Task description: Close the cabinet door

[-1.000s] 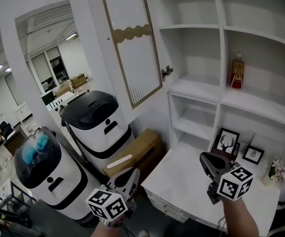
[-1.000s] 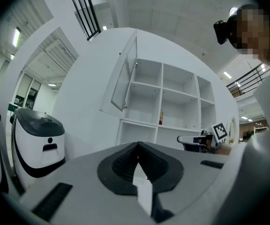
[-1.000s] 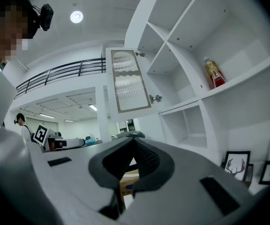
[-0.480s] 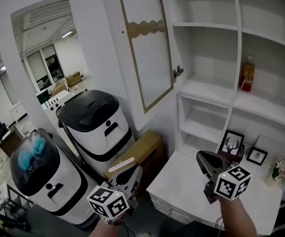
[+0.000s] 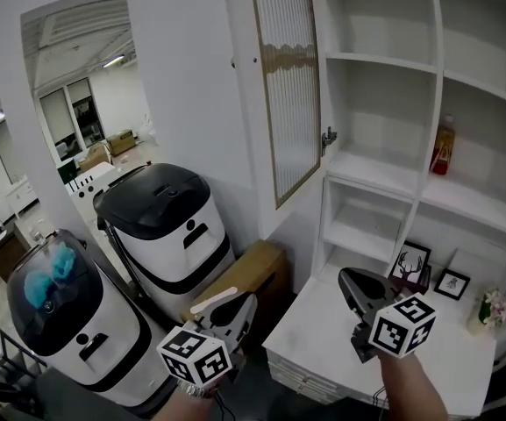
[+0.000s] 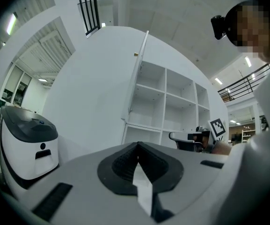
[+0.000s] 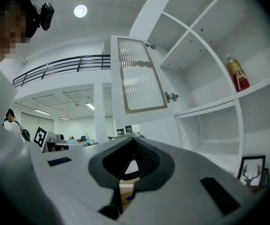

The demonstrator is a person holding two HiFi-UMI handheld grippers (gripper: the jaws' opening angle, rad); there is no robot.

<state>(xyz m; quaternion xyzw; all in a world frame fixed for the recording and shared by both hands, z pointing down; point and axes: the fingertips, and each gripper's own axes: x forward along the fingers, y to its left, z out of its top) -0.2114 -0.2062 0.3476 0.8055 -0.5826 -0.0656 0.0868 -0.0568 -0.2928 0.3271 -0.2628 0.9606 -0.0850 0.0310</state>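
The cabinet door (image 5: pixel 289 86) stands open in the head view, swung out to the left of the white shelf unit (image 5: pixel 437 68), with a ribbed pane in a gold frame and a small metal fitting (image 5: pixel 329 137) beside its lower right corner. A red bottle (image 5: pixel 444 147) stands on a shelf well to the right of the door. Lower down, a deer picture (image 5: pixel 410 263) and a smaller frame (image 5: pixel 452 283) lean at the back of the white table (image 5: pixel 323 327). The right gripper (image 5: pixel 344 277) hangs above that table and points toward the shelves. The left gripper (image 5: pixel 244 303) is off the table's left edge, over a cardboard box (image 5: pixel 253 270). Two white machines with dark tops (image 5: pixel 169 222) stand on the floor further left. In the left gripper view the fingers (image 6: pixel 125 161) are pressed together with nothing between them. Beyond them the door (image 6: pixel 137 83) shows nearly edge-on, projecting from the open shelves. One white machine sits at the left, and the other gripper's marker cube (image 6: pixel 217 125) is at the right. In the right gripper view the fingers (image 7: pixel 146 158) are likewise closed and empty. The door (image 7: pixel 138 76) hangs above and ahead of them, well apart from both grippers, with the fitting at its lower right corner. The bottle (image 7: pixel 237 74) stands on the upper shelf to the right, and the deer picture (image 7: pixel 251 170) is low at the right edge.
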